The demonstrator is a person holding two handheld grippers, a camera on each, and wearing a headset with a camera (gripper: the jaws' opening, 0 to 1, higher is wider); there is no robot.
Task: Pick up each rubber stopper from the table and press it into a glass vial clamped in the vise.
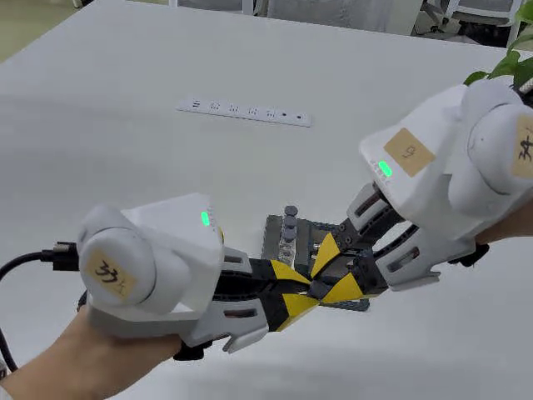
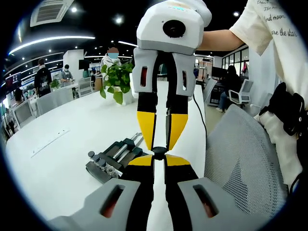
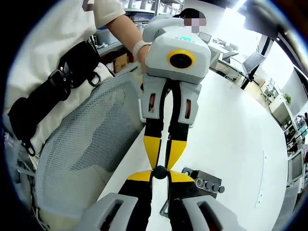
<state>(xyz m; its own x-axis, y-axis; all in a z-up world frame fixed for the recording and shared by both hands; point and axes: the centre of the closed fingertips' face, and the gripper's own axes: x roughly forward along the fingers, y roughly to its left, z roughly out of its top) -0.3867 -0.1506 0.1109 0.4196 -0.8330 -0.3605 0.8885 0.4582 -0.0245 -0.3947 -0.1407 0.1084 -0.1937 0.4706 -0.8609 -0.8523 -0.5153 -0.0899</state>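
Left gripper [image 2: 160, 159] meeting right gripper [image 3: 160, 177], small dark round stopper [image 2: 159, 152] apparently pinched between

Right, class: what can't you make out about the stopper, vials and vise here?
Rubber stopper: tiny, wedged between left gripper and right gripper fingers; holder unclear in either gripper view.
Vise: near end hidden behind fingers, head view.
Vials: too small to count, every view.

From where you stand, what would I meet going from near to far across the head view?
White left claw and white right claw, their yellow-and-black tips meeting → dark metal vise holding a row of small glass vials → long white power strip lying flat on the white table.
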